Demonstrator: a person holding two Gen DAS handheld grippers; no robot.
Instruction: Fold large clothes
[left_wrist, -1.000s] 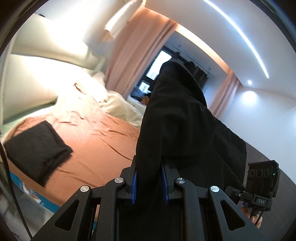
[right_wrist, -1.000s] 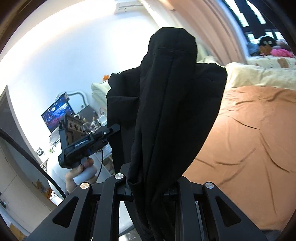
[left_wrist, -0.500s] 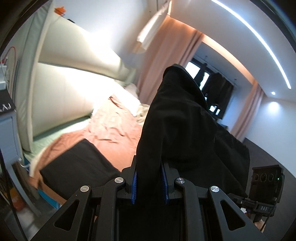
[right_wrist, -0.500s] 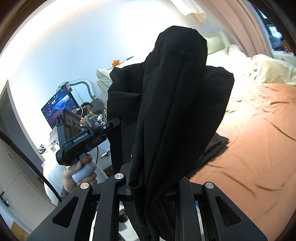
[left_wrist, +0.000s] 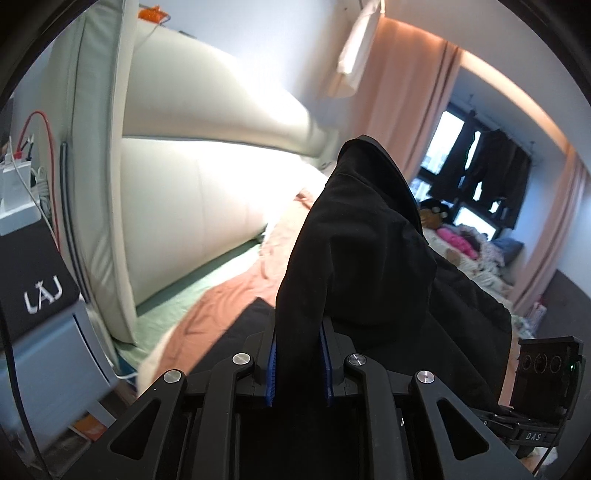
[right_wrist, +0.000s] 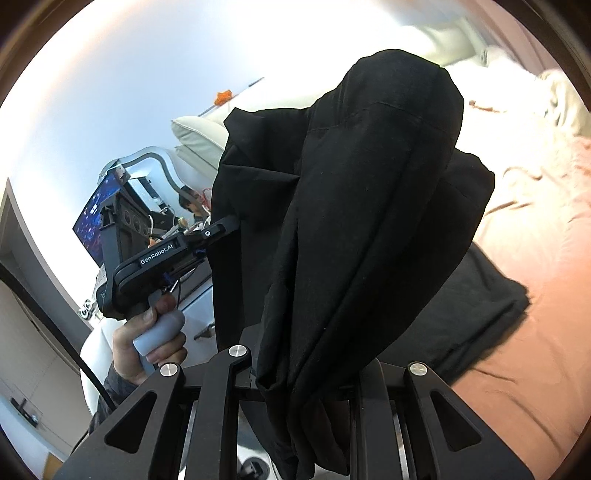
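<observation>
Left tongs (left_wrist: 297, 363): I pinch the black cloth (left_wrist: 354, 258), just squeezed tighter.
Right tongs (right_wrist: 306, 373): clamped on it too.
Bed (right_wrist: 535, 332): folded cloth (right_wrist: 476, 302) near its edge, headboard (left_wrist: 207, 192) beyond.

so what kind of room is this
Most likely a bedroom in a home. There is a bed with a rust-coloured sheet and a tall padded headboard, plus floor-length curtains beside a window where dark clothes hang.

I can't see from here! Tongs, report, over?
Both tongs, left and right, shut on black cloth garment. Folded black cloth on bed ahead.
</observation>
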